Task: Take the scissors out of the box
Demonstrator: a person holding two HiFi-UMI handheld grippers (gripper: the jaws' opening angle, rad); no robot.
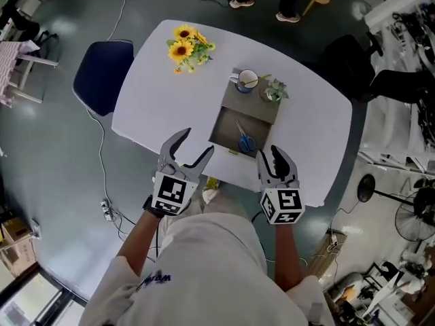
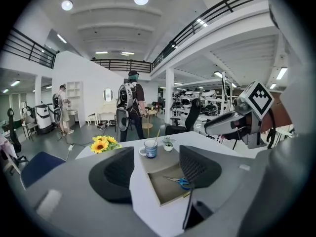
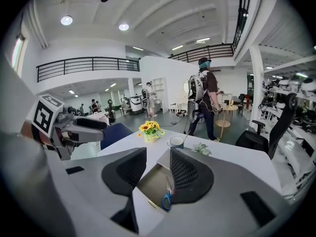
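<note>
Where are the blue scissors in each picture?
Head view: scissors in the open box, just right of centre.
Left gripper view: scissors lower middle, in the box.
Right gripper view: scissors bottom middle, blue handles showing.
Shared landmark: sunflowers beyond the box.

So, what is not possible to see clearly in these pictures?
- Blue-handled scissors: right gripper view, blades partly hidden behind a jaw of the right tongs.
- White mug with blue print: head view, too small to show contents.
- Small green potted plant: every view, too small for detail.
</note>
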